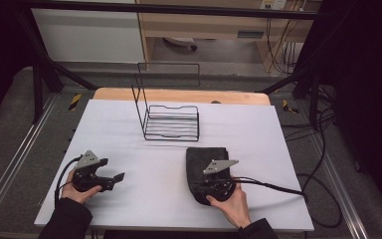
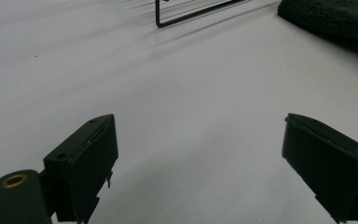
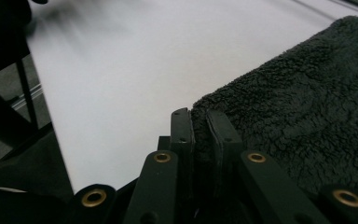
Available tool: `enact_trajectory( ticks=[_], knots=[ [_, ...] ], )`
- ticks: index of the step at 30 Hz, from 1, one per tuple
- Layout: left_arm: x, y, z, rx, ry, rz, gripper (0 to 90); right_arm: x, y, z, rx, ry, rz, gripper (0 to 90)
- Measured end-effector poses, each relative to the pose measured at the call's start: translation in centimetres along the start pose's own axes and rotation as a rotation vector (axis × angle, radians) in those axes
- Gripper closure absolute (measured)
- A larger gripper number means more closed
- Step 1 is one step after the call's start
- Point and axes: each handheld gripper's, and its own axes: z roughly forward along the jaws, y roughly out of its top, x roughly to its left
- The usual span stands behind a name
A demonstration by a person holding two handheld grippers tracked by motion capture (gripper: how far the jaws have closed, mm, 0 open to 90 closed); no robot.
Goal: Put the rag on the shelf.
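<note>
A dark fleecy towel [image 1: 206, 158] lies folded on the white table [image 1: 119, 124], right of centre. My right gripper [image 1: 197, 188] is at the towel's near edge. In the right gripper view its jaws [image 3: 199, 117] are shut on the towel's edge [image 3: 298, 107], with a thin fold of cloth pinched between the pads. My left gripper [image 1: 115, 181] rests near the table's front left, held by a hand and pointing right. Its jaws [image 2: 200, 135] stand wide open over bare table with nothing between them. The towel [image 2: 335, 18] lies far ahead of them to the right.
A black wire rack [image 1: 171, 122] stands at the middle back of the table, its corner [image 2: 191, 13] seen ahead of the left gripper. A cable [image 1: 278, 188] trails right from the right gripper. Dark frame posts and loose cables flank the table.
</note>
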Motion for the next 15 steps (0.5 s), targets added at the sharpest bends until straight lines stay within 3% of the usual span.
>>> enact_trajectory(
  ticks=[9,12,15],
  knots=[
    [0.0,0.0,0.0,0.0,-0.001,-0.001,10.2,2.7,0.3,2.0,0.025,0.099,-0.036,82.4],
    [0.0,0.0,0.0,0.002,-0.003,-0.002,10.2,2.7,0.0,2.8,0.059,0.101,-0.048,80.9],
    [-0.1,0.0,0.0,0.007,-0.007,0.0,9.9,2.3,-0.1,3.2,0.05,0.118,-0.036,73.7]
  ],
)
